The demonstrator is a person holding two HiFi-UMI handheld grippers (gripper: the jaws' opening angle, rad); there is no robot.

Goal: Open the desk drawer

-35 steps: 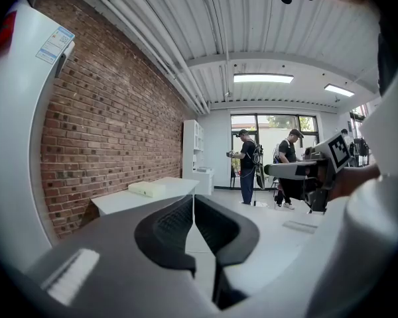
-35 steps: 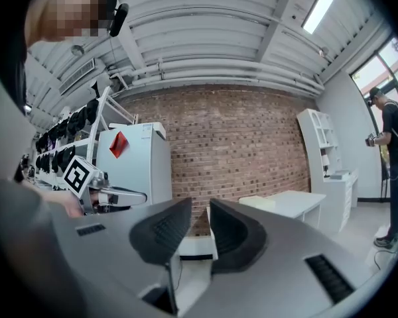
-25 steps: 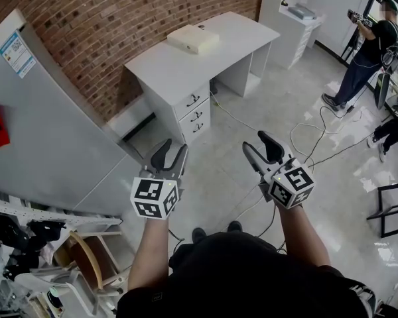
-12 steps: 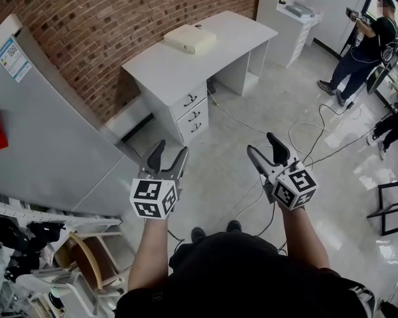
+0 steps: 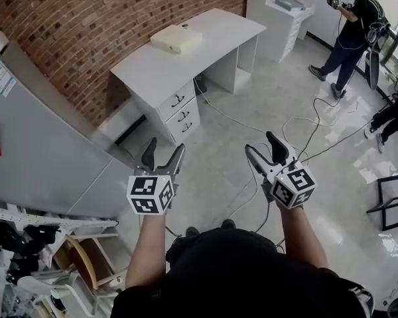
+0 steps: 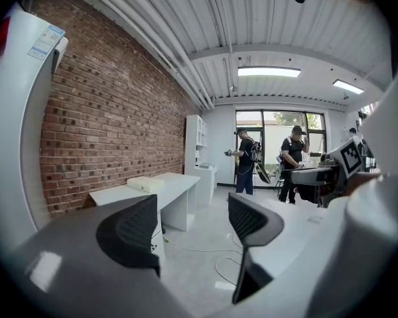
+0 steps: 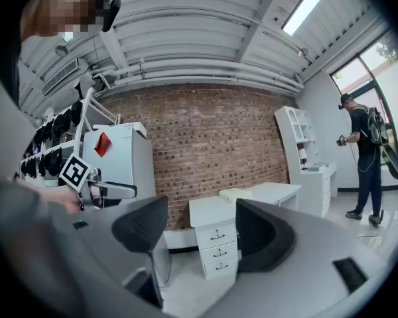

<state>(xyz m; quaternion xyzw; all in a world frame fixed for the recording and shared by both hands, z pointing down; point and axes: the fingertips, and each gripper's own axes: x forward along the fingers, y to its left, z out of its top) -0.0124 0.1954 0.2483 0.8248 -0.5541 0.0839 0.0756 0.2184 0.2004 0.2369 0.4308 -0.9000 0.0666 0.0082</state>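
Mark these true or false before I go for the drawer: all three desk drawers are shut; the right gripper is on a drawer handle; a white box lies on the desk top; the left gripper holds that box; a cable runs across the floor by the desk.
1. All three drawers of the desk are shut. True.
2. The right gripper is on a drawer handle. False: its jaws are opening with nothing between them, and it is well short of the desk.
3. A white box lies on the desk top. True.
4. The left gripper holds that box. False: its jaws are opening and empty; the box sits on the desk.
5. A cable runs across the floor by the desk. True.
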